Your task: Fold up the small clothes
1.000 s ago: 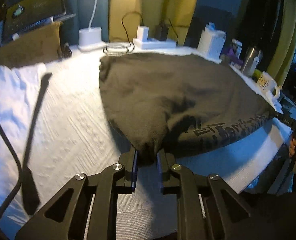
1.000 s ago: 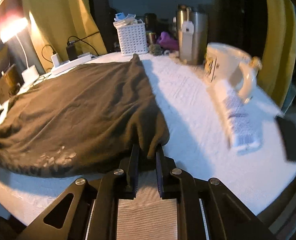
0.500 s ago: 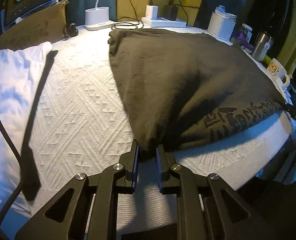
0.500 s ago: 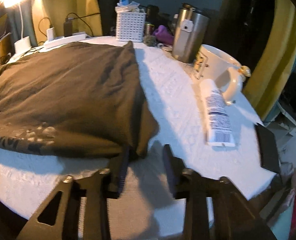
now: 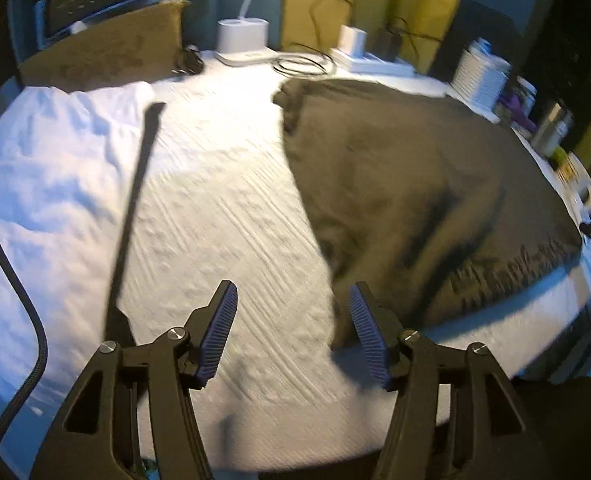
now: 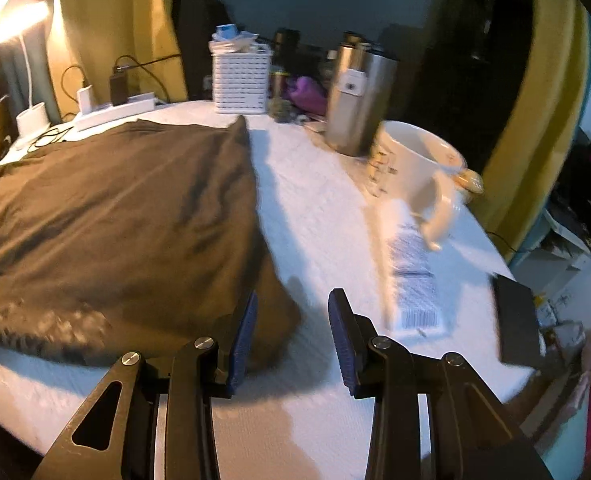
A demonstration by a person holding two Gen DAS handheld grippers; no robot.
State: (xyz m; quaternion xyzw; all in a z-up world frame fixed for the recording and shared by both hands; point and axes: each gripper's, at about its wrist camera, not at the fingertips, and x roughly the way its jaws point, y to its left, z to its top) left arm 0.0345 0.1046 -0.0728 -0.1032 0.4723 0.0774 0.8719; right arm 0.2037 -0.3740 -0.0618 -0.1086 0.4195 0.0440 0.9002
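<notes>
A dark brown garment [image 5: 415,184] with black print near its front hem lies spread flat on the white textured table cover [image 5: 223,216]. It also shows in the right wrist view [image 6: 127,216]. My left gripper [image 5: 291,328] is open and empty, just left of the garment's near left corner. My right gripper [image 6: 291,332] is open and empty at the garment's near right corner, its left finger over the cloth edge.
A crumpled white cloth [image 5: 55,168] lies at the left. A white mug [image 6: 415,172], a steel tumbler [image 6: 355,100], a white basket [image 6: 241,80], a white tube [image 6: 411,276] and a black device [image 6: 515,316] stand to the right. Chargers and cables [image 5: 359,52] line the back edge.
Both grippers held the garment's near corners a second ago. The right one opened first, then the left; both have let go and the garment lies on the table.
</notes>
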